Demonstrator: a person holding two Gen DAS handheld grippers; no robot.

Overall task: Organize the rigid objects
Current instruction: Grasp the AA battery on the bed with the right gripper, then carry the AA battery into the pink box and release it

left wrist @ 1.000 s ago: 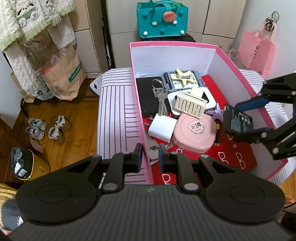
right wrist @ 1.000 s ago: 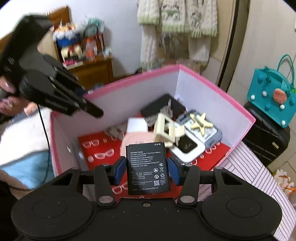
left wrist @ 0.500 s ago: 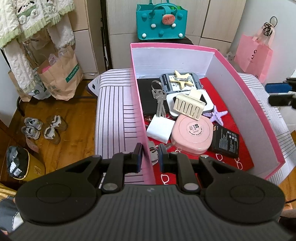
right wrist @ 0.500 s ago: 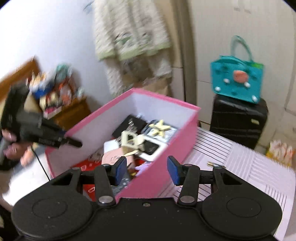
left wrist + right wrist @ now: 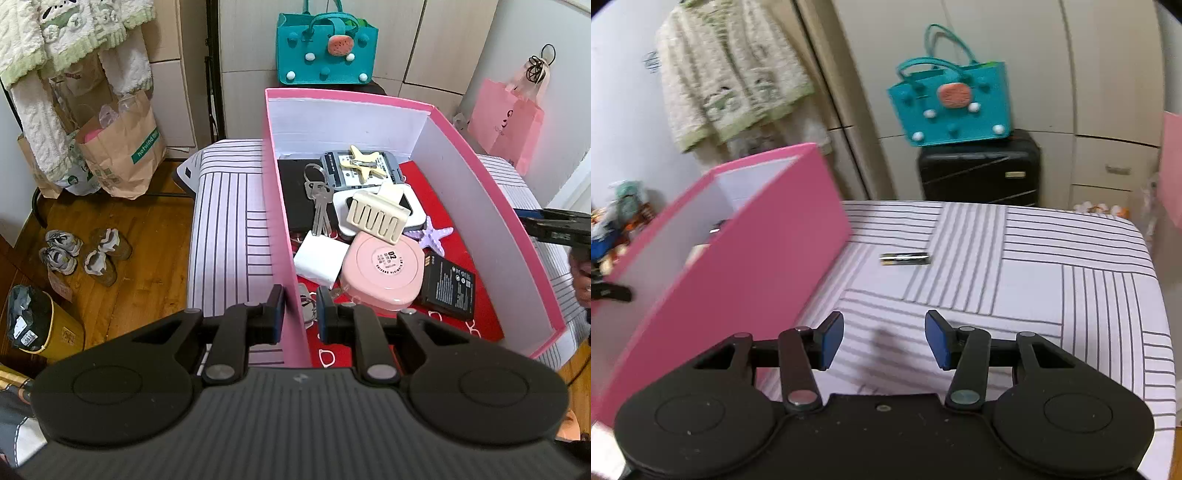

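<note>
From the left wrist camera, the left gripper point(image 5: 298, 309) is clamped on the near part of the left wall of the pink box point(image 5: 491, 206), one finger outside and one inside, with the thin wall pinched in the narrow gap. The box sits on a striped cushion point(image 5: 229, 229). Inside the box, on its red floor, lie a bunch of keys point(image 5: 320, 206) on a black slab, a cream hair claw point(image 5: 376, 218) on a white case, a yellow star clip point(image 5: 364, 166) on a grey case at the back, a white square block point(image 5: 319, 260), a round pink compact point(image 5: 382, 275) and a purple starfish point(image 5: 432, 236). A black phone battery point(image 5: 448, 288) lies flat just right of the compact, touching it. At the right edge, beyond the box wall, part of the right gripper point(image 5: 554, 225) shows with a hand point(image 5: 581, 273) behind it.

From the right wrist camera, the right gripper point(image 5: 884, 339) hangs over the striped cushion with its blue pads about half apart and nothing between them. The pink box stands to its left, seen from outside. Ahead on the cushion, well apart from the box, lies a small dark battery point(image 5: 905, 258) on its side. A teal bag point(image 5: 955, 107) rests on a black suitcase point(image 5: 979, 170) behind the cushion.
</note>
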